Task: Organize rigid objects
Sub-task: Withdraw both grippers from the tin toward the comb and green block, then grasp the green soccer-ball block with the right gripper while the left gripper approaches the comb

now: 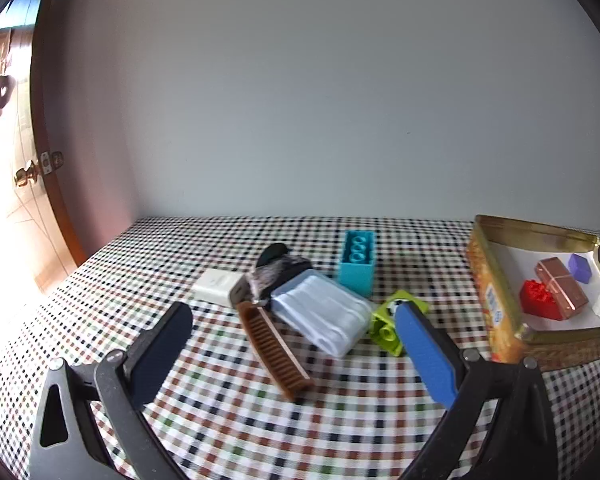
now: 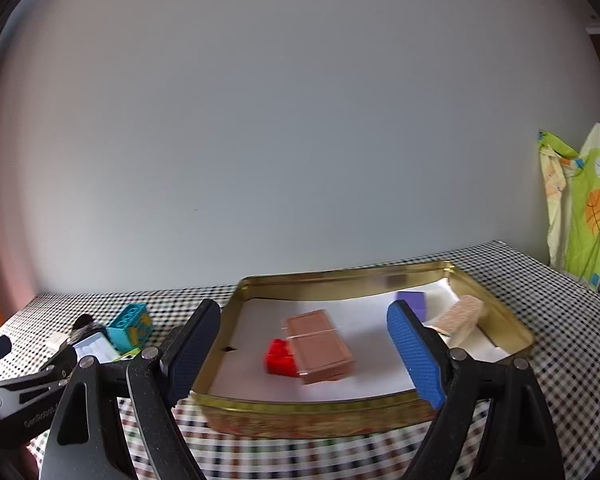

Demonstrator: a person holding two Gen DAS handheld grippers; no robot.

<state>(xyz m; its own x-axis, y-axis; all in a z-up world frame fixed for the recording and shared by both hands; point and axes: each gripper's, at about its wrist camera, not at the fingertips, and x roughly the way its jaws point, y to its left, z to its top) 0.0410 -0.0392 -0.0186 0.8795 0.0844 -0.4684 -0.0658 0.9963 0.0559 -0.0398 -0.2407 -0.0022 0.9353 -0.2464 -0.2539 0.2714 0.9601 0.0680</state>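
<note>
My left gripper is open and empty above a pile on the checked cloth: a brown comb, a clear plastic case, a lime green brick, a teal brick, a white box and a dark fuzzy item. My right gripper is open and empty over a gold tin tray. The tray holds a copper box, a red brick, a purple block and a beige wafer block.
The tray also shows in the left wrist view at the right. A pale wall runs behind the table. A door with a brass knob stands at far left. Colourful cloth hangs at the right.
</note>
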